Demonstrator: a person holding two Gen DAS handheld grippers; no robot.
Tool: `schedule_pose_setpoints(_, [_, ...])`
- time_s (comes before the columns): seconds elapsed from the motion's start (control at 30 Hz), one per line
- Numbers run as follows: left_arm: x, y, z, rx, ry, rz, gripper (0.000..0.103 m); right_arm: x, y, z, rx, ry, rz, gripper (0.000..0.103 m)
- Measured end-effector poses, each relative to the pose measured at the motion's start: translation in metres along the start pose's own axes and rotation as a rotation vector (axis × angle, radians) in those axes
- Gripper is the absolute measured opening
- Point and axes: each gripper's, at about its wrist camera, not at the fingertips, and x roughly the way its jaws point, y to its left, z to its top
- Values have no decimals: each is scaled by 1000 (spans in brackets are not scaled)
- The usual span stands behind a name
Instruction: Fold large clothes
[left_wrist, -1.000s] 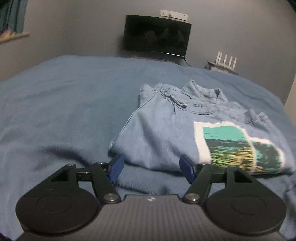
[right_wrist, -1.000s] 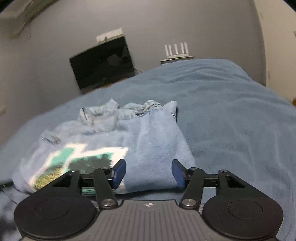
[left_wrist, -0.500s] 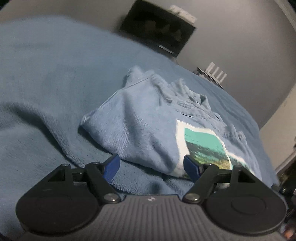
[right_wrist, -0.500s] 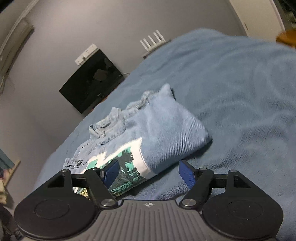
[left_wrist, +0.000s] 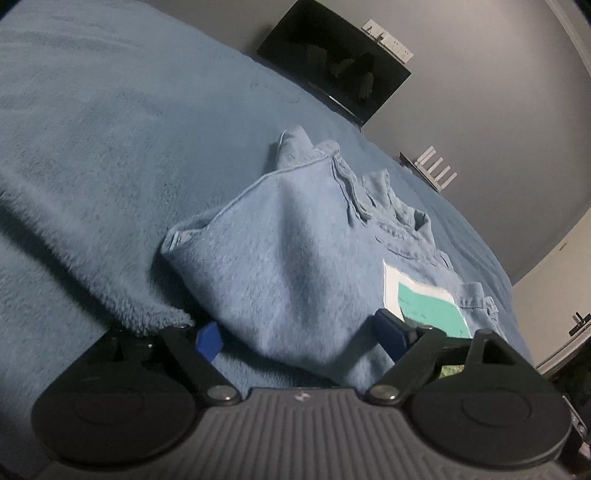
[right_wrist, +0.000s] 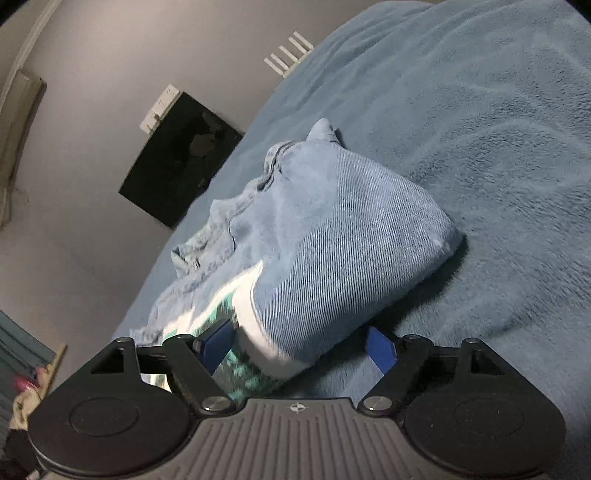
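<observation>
A light blue folded sweatshirt with a teal and white print lies on the blue bedspread. My left gripper is open, its blue-padded fingers either side of the sweatshirt's near left edge, low on the bed. The sweatshirt shows in the right wrist view too. My right gripper is open with its fingers straddling the near right edge, at the printed panel. Neither gripper is closed on cloth.
The fleece bedspread spreads wide around the garment. A dark monitor stands against the grey wall beyond the bed, with a white router to its right. A window sill with clutter shows at far left.
Both grippers have tilted and moved forward and down to the near edge of the sweatshirt, which now lies between each pair of open fingers. The sweatshirt has not moved.
</observation>
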Motion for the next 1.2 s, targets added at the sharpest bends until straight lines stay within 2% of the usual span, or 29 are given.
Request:
schedule_pose_setpoints(0.2, [10,-1,6,-22,-23,3,87,12,-6,3,23,-19,26,84])
schedule_pose_setpoints(0.47, [15,-1,7,-17,-26,19,87,17,2,5,8,-49,-2,82])
schedule_pose_setpoints(0.53, [14,-1,8,-29,-30,42,74,14,5,5,23,-56,-22,78])
schedule_pose_setpoints(0.57, [13,0,10,-43,-26,54,71,12,8,5,33,-66,-36,76])
schedule_pose_setpoints(0.6, [12,2,13,-71,-29,51,63,9,11,5,45,-75,-50,75])
schedule_pose_setpoints(0.63, [10,4,15,-100,-37,48,51,5,11,4,62,-88,-56,74])
schedule_pose_setpoints(0.73, [7,10,21,-168,-43,25,39,0,13,5,93,-111,-60,71])
schedule_pose_setpoints(0.8, [7,10,21,-160,-50,17,38,3,14,6,78,-113,-61,70])
schedule_pose_setpoints(0.97, [8,21,17,-253,-65,-13,38,11,9,11,45,-118,-59,68])
schedule_pose_setpoints(1.03, [11,21,16,-240,-56,-5,47,15,2,12,59,-101,-47,72])
schedule_pose_setpoints(1.2, [19,25,13,-204,-59,-34,58,26,-5,17,56,-61,2,79])
